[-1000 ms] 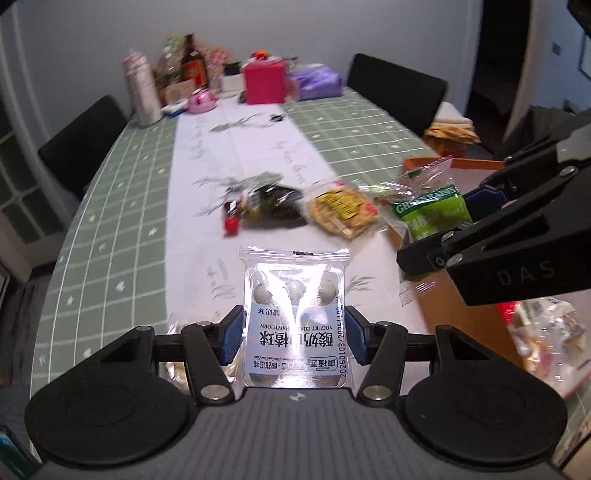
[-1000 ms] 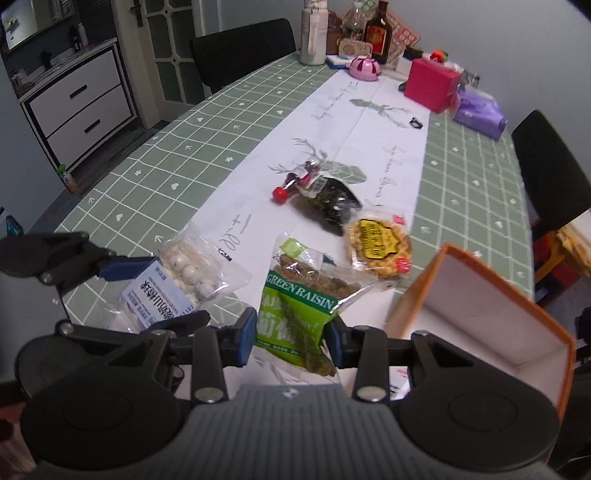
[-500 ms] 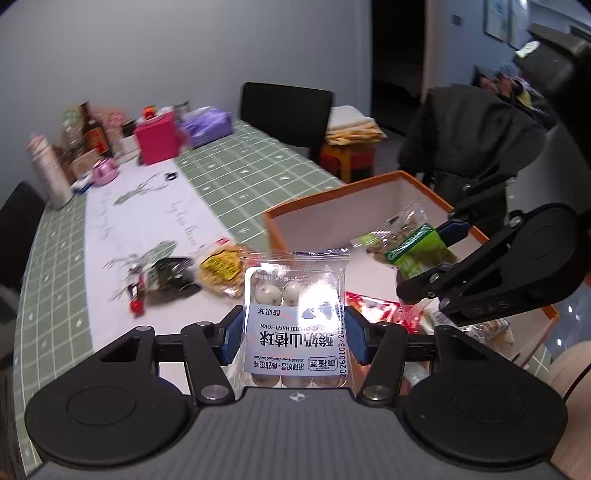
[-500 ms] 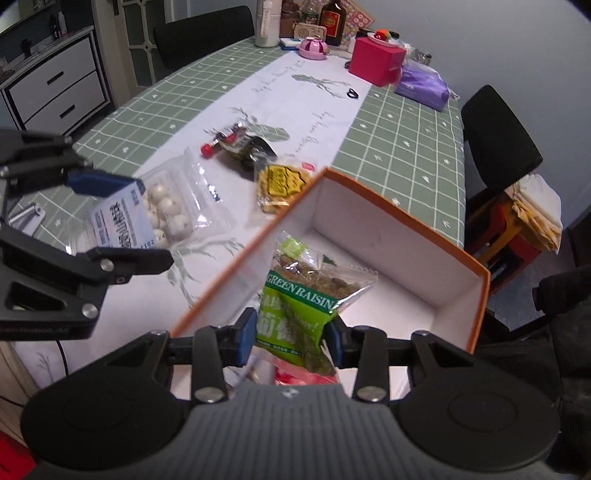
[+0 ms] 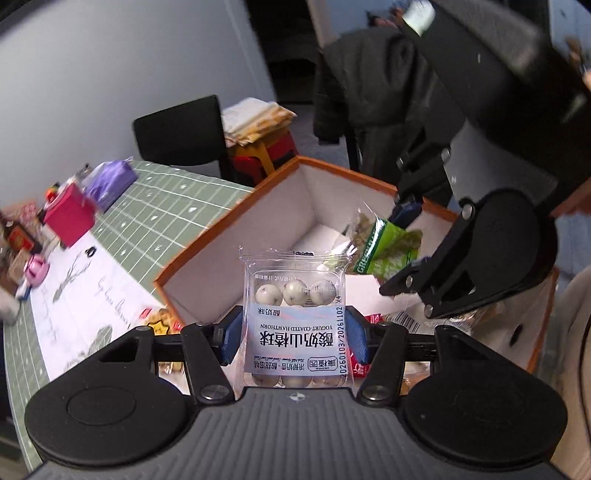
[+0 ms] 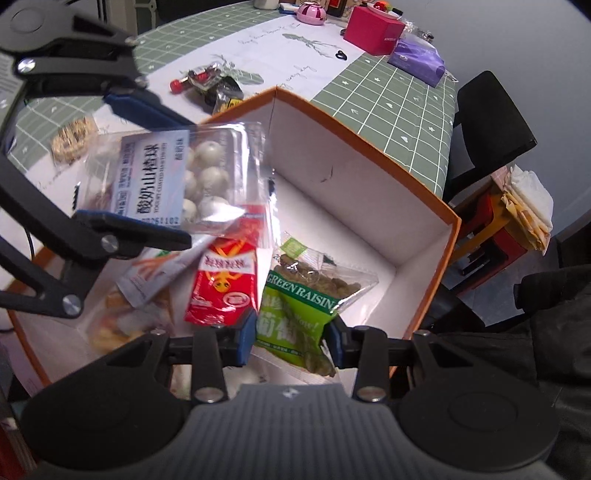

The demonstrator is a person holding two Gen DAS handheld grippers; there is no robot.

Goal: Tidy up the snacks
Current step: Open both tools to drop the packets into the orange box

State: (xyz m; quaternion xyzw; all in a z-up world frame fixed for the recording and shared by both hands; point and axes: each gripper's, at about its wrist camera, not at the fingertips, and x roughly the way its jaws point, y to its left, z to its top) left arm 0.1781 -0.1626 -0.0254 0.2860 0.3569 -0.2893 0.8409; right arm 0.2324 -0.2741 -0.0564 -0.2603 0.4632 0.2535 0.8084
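Note:
My left gripper (image 5: 293, 341) is shut on a clear pack of yogurt-coated hawthorn balls (image 5: 295, 314), held over the near corner of the orange box (image 5: 207, 243). The same pack (image 6: 166, 177) shows in the right wrist view at upper left, between the left gripper's fingers (image 6: 140, 232). My right gripper (image 6: 291, 341) is shut on a green raisin bag (image 6: 299, 306), which hangs inside the orange box (image 6: 369, 144). That bag (image 5: 384, 247) also shows in the left wrist view, above the box's white floor.
Inside the box lie a red snack packet (image 6: 225, 280) and other wrapped snacks (image 6: 147, 280). On the green checked table (image 6: 388, 92) remain a dark packet with a red-capped item (image 6: 210, 83), a yellow snack (image 5: 162, 317), a pink box (image 6: 375, 29) and a purple pack (image 6: 419, 61). A black chair (image 6: 491, 122) stands beyond.
Both grippers have swung from the table to over the orange box, each still holding its packet. The raisin bag has sunk into the box. The left gripper has rolled.

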